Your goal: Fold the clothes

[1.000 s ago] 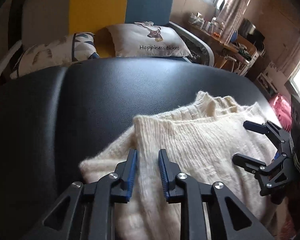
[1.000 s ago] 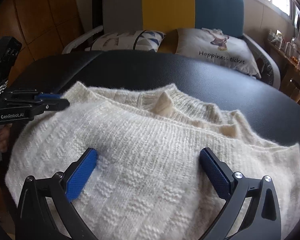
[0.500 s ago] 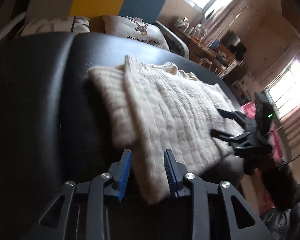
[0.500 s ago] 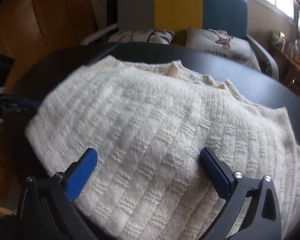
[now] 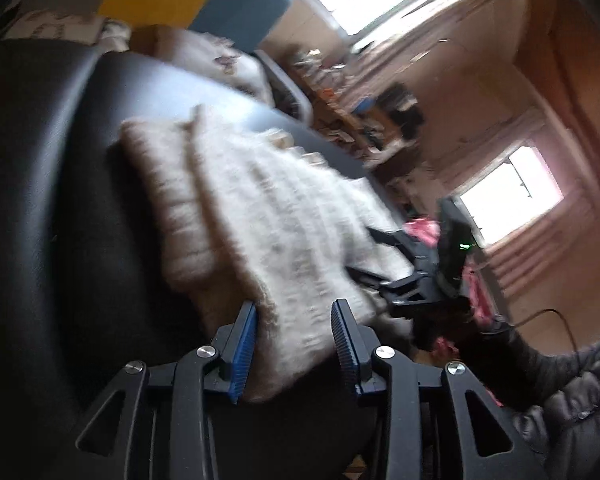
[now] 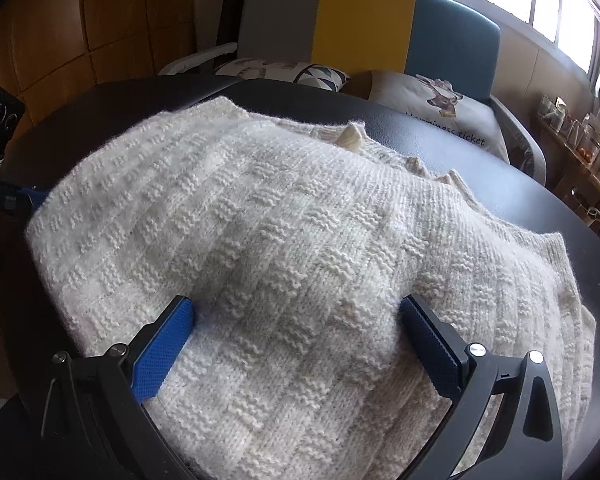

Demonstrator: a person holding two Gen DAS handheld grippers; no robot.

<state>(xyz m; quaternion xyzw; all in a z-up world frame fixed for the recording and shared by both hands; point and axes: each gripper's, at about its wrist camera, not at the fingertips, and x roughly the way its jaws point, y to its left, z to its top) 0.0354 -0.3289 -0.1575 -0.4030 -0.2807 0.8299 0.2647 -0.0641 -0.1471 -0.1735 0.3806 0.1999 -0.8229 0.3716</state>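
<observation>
A cream knitted sweater is laid folded on a black padded table, its near edge hanging toward the cameras. The right gripper is held with its blue-padded jaws wide apart, one on each side of a raised hump of knit, the fabric lying between them unpinched. The left gripper is seen at the sweater's near corner with its jaws parted around the hem; the view is blurred, and it cannot be told whether the pads touch the wool. Behind the table a sofa with cushions is visible.
</observation>
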